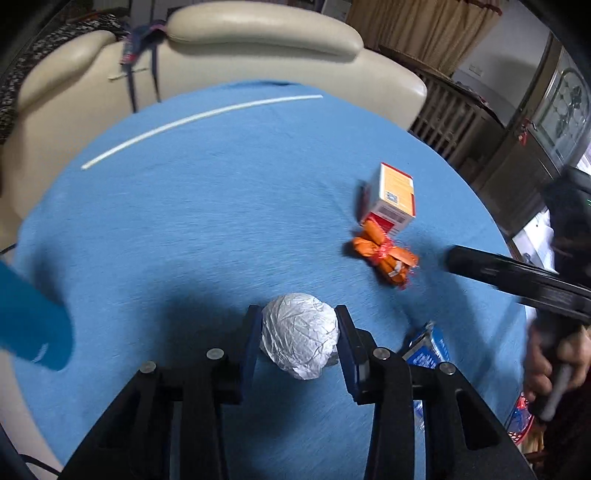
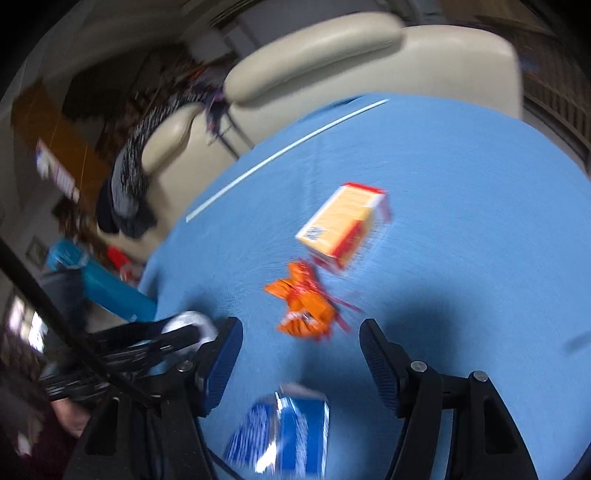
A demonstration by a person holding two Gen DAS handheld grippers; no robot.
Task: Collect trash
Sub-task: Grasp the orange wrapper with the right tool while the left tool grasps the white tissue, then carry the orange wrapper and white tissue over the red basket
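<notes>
Foil ball (image 1: 300,334) judged light, crushable, a bit slippery; best taken across widest middle, gently. Ball is seen on blue tablecloth (image 1: 207,206), between fingers of left gripper (image 1: 300,321), pads pressed on both sides: ball is gripped. Left gripper is pointed steeply down. Right gripper (image 2: 301,332) is held open, nothing between fingers, tilted down above orange wrapper (image 2: 304,308); blue packet (image 2: 284,432) near, carton (image 2: 341,225) beyond.

home | cream sofa (image 1: 258,40), curtains (image 1: 424,26) (living room)
</notes>
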